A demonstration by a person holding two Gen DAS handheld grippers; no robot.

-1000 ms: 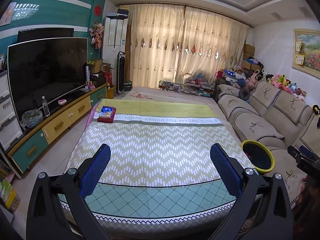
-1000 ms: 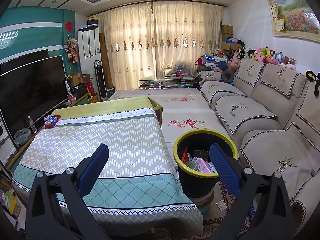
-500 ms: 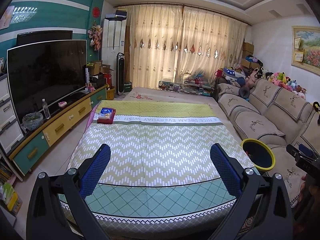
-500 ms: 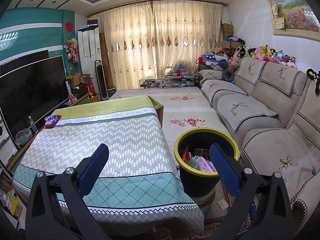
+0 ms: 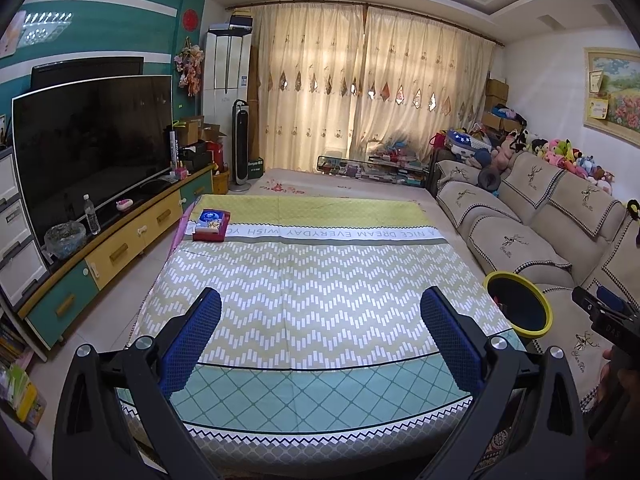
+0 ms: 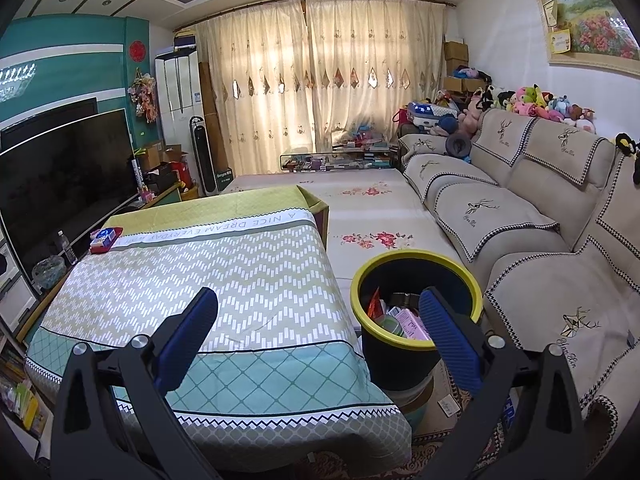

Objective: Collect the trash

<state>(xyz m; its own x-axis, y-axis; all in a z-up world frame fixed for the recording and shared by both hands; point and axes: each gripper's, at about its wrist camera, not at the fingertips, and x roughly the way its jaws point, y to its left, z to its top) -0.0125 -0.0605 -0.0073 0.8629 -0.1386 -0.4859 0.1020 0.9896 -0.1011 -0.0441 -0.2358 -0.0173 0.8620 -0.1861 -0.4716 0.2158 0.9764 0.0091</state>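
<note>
Both grippers, left gripper (image 5: pixel 320 332) and right gripper (image 6: pixel 318 330), are staying spread wide, holding nothing. Beside the cloth-covered worktop (image 6: pixel 224 276), the black round bin with yellow rim (image 6: pixel 416 344) is standing, holding colourful trash packets (image 6: pixel 404 320) inside.

The tablecloth (image 5: pixel 312 280) carries one printed line on its white band (image 5: pixel 336 233), upside down from the near end: "A NICE DREAM EVERYDAY WISH YO…", with the tail hidden behind the red tissue box (image 5: pixel 211 226) on that band's left end. Lettering on the box and elsewhere is too small to read.
</note>
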